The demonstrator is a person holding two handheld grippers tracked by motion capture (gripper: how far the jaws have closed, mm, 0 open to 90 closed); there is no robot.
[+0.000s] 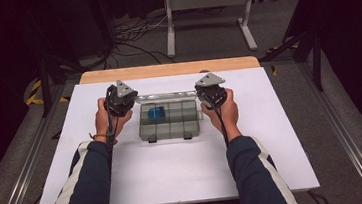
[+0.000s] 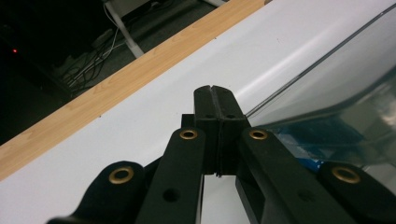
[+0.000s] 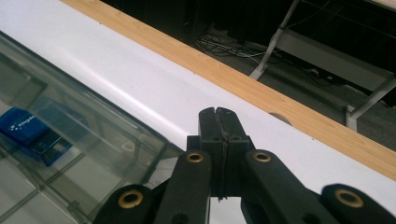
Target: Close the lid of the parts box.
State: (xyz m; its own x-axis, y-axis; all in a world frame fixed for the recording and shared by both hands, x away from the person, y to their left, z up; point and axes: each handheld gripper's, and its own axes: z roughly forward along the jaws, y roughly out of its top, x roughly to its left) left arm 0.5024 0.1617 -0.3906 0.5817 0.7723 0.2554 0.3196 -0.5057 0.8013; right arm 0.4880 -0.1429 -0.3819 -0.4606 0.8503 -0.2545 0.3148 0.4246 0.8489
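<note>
**Grippers flank the compartment box**

Box [image 1: 169, 119] first: we see a clear plastic compartment case near the middle of the white desk [image 1: 176, 173], its long axis running left to right across our side, its two latches on the edge nearest us and its transparent lid [image 1: 167, 97] swung up along the far edge. A small blue item [image 1: 157, 113] lies in one of the far-row compartments, left of centre.

We hold the left hand-held gripper [image 1: 120, 99] just off the box's far left corner and the right hand-held gripper [image 1: 211, 90] just off its far right corner, so the box lies between the two, inward from each. In the left gripper view the jaws are pressed fully together on nothing, with the lid's edge just beside their tips; in the right gripper view the jaws are likewise closed and empty, beside the lid's other end.

We judge the two hands about equally near the lid, while the left one is nearer the blue item. Whether either tip touches the lid we cannot tell.
</note>
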